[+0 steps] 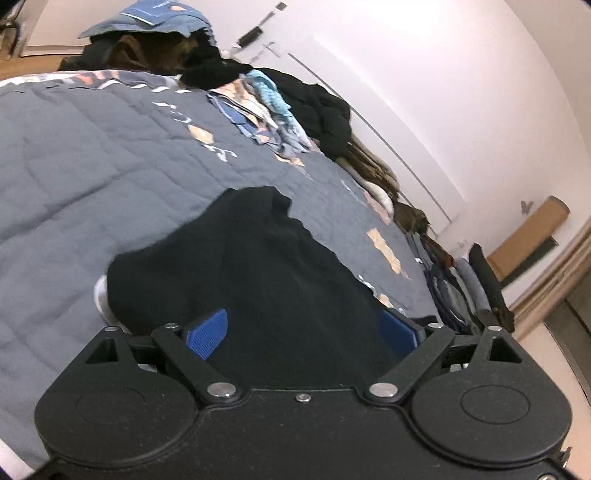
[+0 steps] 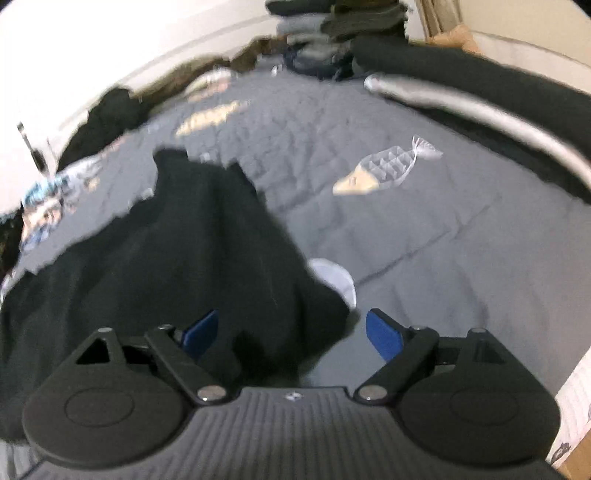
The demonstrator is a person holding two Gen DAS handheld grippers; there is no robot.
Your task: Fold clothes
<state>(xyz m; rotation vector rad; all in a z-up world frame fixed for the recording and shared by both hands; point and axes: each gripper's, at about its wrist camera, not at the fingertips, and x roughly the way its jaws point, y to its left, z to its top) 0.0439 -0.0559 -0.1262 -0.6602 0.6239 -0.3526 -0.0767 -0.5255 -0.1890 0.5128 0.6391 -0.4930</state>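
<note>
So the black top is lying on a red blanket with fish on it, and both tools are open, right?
Nearly. The blanket is grey-blue, not red; the right wrist view shows it, with a fish picture stitched on. The rest holds: the black top lies on it, and the left tool and right tool are both open.

Grippers: two, the left gripper [image 1: 306,332] and the right gripper [image 2: 291,332]
Blue pads: two on each gripper, four altogether
Black garment [image 1: 251,280]: one, spread on the bed
Quilt [image 1: 92,155]: one, grey-blue
Fish motif [image 2: 384,170]: one in plain sight, right wrist view
Cap [image 1: 147,18]: one, blue
Clothes piles along the wall: cannot count them
</note>
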